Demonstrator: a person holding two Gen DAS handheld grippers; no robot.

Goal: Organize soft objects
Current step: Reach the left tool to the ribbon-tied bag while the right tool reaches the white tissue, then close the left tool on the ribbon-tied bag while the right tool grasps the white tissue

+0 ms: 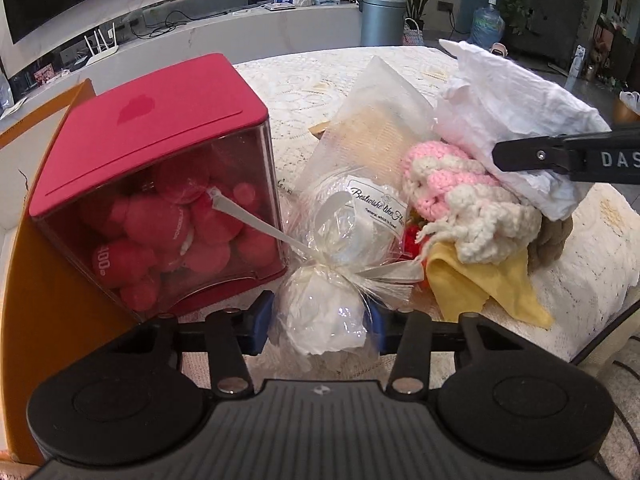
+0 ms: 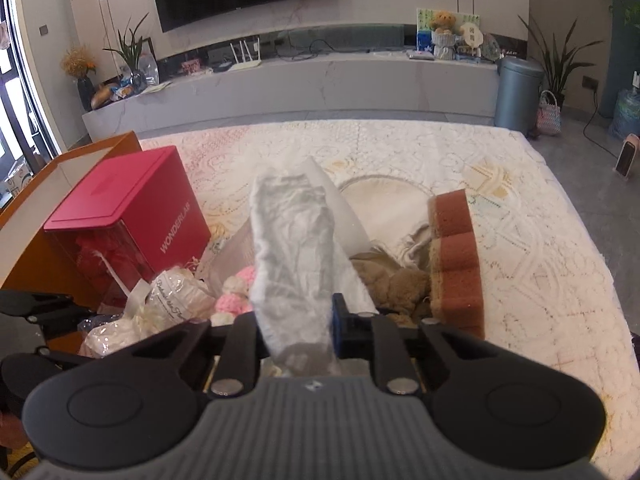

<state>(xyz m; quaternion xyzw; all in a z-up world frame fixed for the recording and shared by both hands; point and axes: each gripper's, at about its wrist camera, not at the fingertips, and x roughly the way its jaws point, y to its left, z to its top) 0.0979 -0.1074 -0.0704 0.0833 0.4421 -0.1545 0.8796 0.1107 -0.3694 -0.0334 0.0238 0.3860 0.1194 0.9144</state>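
Observation:
In the left wrist view a cellophane-wrapped white bundle (image 1: pixel 324 320) tied with a ribbon sits between my left gripper's (image 1: pixel 320 322) blue pads, which press on its wrap from both sides. My right gripper (image 2: pixel 296 324) is shut on a crumpled white cloth (image 2: pixel 296 256), which stands up between its fingers and hides one pad. The same cloth (image 1: pixel 512 112) shows in the left wrist view with a black finger (image 1: pixel 532 156) of the right gripper clamped on it. Beneath it lies a pile: a pink and white crochet piece (image 1: pixel 460 188), a yellow cloth (image 1: pixel 480 284) and a brown plush (image 2: pixel 396 284).
A red box (image 1: pixel 152 184) with a clear front, full of red plush balls, stands left of the pile against an orange tray wall (image 1: pixel 48 300). A brown sponge block (image 2: pixel 456 256) and a white drawstring bag (image 2: pixel 384 208) lie to the right on the lace tablecloth (image 2: pixel 520 240).

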